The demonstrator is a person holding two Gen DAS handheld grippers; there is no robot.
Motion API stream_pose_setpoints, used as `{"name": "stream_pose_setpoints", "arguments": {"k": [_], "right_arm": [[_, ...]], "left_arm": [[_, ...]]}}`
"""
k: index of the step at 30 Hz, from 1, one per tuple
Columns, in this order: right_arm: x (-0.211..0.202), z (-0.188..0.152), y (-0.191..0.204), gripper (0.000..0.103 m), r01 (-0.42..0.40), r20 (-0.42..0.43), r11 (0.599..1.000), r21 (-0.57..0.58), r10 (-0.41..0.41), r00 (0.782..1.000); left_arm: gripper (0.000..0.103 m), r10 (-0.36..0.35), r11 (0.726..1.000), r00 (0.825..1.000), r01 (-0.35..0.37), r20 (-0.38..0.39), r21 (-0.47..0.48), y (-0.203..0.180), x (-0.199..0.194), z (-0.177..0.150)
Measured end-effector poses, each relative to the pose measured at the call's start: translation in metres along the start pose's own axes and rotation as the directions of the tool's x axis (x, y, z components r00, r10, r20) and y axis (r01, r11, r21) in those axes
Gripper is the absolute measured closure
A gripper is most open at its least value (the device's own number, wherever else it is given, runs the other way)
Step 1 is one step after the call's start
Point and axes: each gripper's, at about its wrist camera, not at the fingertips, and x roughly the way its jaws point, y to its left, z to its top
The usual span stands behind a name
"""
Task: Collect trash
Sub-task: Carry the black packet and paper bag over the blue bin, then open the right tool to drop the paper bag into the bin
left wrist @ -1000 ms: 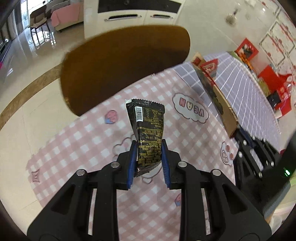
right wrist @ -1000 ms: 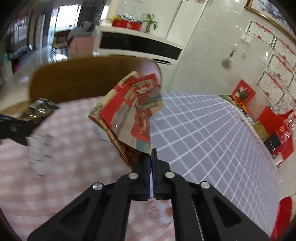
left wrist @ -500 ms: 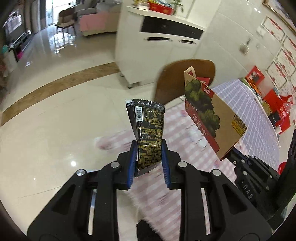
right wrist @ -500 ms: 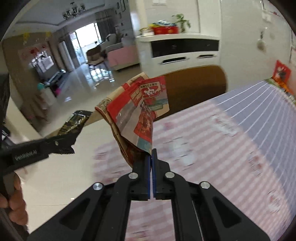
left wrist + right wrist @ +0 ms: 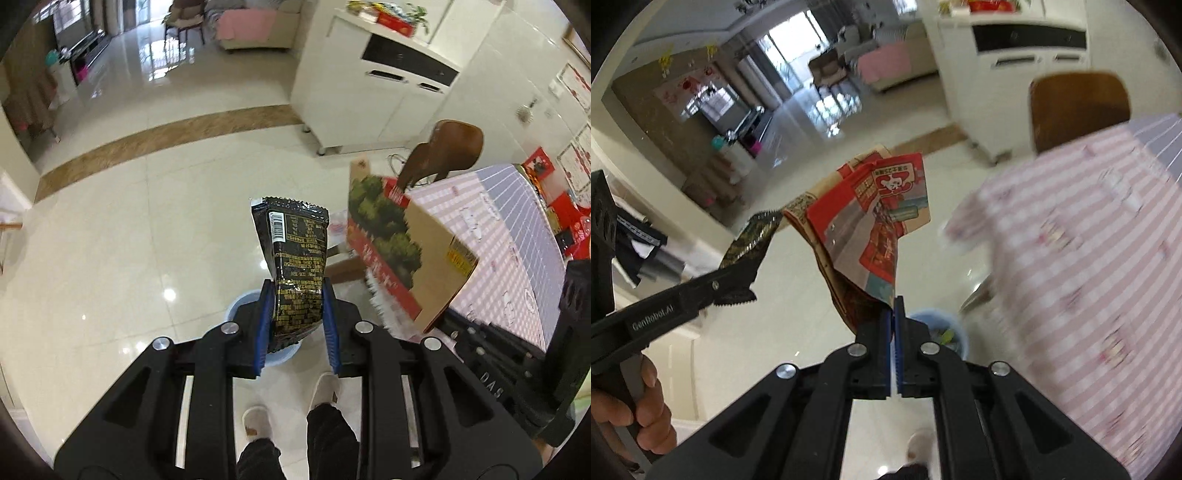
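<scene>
Jaws clamping: left gripper (image 5: 297, 314) squeezing black wrapper (image 5: 295, 258), right gripper (image 5: 894, 332) pinching flattened carton (image 5: 875, 229), both hovering above blue bin (image 5: 955, 328).

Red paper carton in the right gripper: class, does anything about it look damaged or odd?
Yes. The red paper carton is crushed out of shape: flattened, creased, a corner folded over. The right gripper pinches only its bottom corner, so it leans left above the blue bin.

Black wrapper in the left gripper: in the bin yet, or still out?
Out. The left gripper grips the black wrapper upright, above the blue bin on the floor.
</scene>
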Motion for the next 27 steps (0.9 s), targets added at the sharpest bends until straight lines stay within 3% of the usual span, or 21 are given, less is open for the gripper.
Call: {"name": "stream_pose_setpoints", "arguments": {"k": [7, 15, 27], "right_arm": [[0.045, -0.034, 0.013, 0.101, -0.02, -0.157, 0.995, 0.097, 0.036, 0.987], [0.106, -0.063, 0.009, 0.101, 0.013, -0.315, 0.983, 0.184, 0.046, 0.948], [0.158, -0.054, -0.005, 0.099, 0.066, -0.38, 0.974, 0.219, 0.023, 0.925]], "left_arm": [[0.078, -0.008, 0.998, 0.996, 0.002, -0.084, -0.062, 0.042, 0.026, -0.025], [0.078, -0.021, 0.995, 0.981, 0.002, -0.194, -0.098, 0.067, 0.073, -0.052], [0.078, -0.029, 0.987, 0.963, -0.015, -0.266, -0.161, 0.09, 0.112, -0.058]]}}
